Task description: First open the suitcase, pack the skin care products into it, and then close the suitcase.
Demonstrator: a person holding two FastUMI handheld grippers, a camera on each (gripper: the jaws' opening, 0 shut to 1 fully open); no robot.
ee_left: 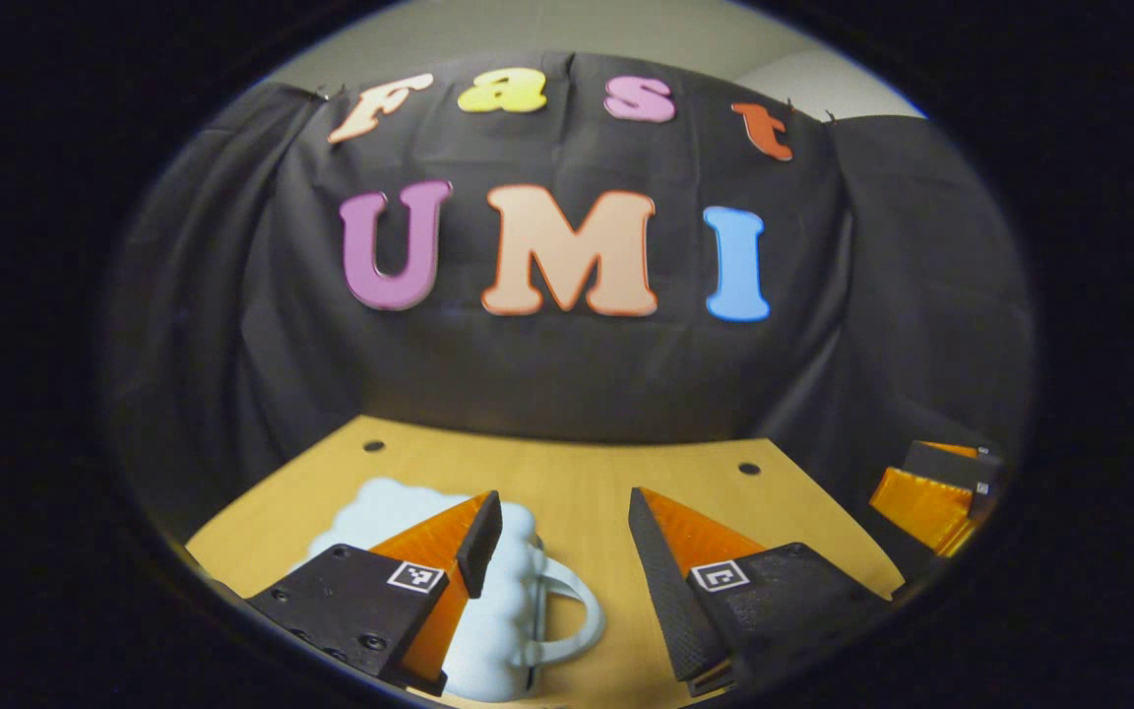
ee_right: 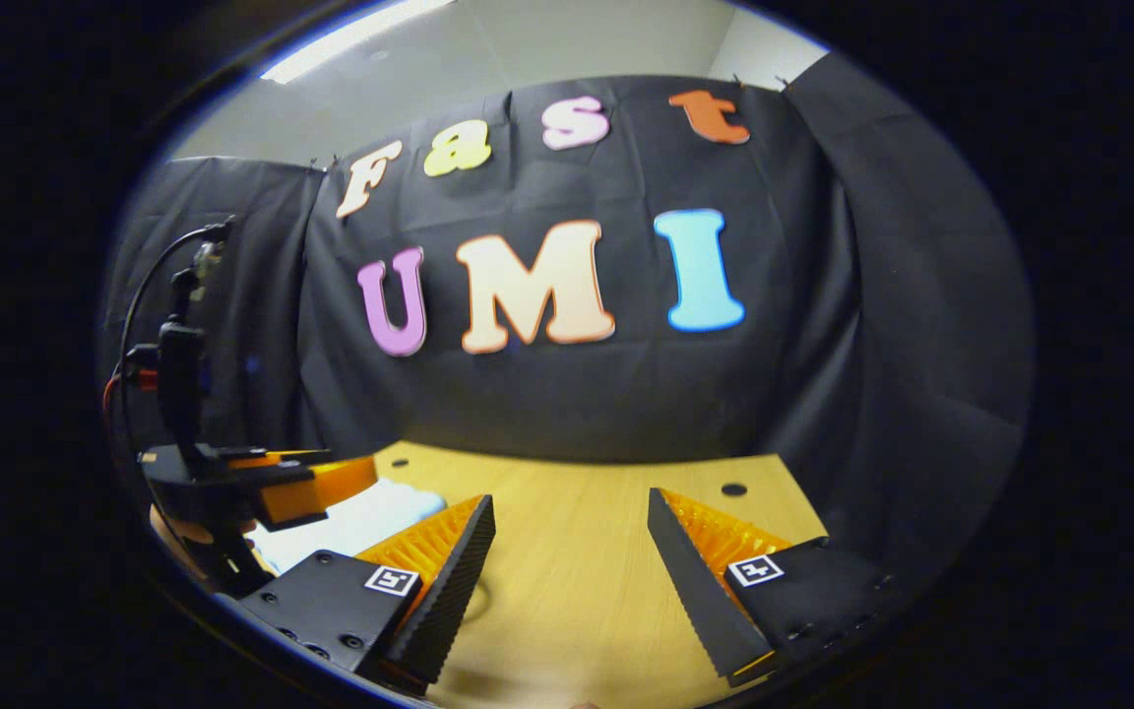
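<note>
Spread wide on both grippers, with nothing between the fingers of either. Left gripper (ee_left: 562,551) held low over the wooden table (ee_left: 577,473), aimed at the black cloth wall (ee_left: 567,374); left finger (ee_left: 478,542) crossing in front of a pale blue, cloud-shaped case (ee_left: 498,611), seemingly the small suitcase, lying closed on the table near its left front part. Puffy, scalloped outline, smooth matte shell, a looped handle (ee_left: 567,615) of the same pale colour jutting out to the right, toward the gap between the fingers. Whether the finger touches the shell or merely hangs above it: cannot tell. Right gripper (ee_right: 572,566) likewise low and level over bare tabletop, pointed at the wall, well to the right of the case. In the right gripper view, left gripper (ee_right: 262,487) seen side-on at the left edge, its body and a cable rising above it, poised just over the pale blue case (ee_right: 350,522). In the left gripper view, right gripper (ee_left: 941,492) visible at the far right, beyond the table's corner.
</note>
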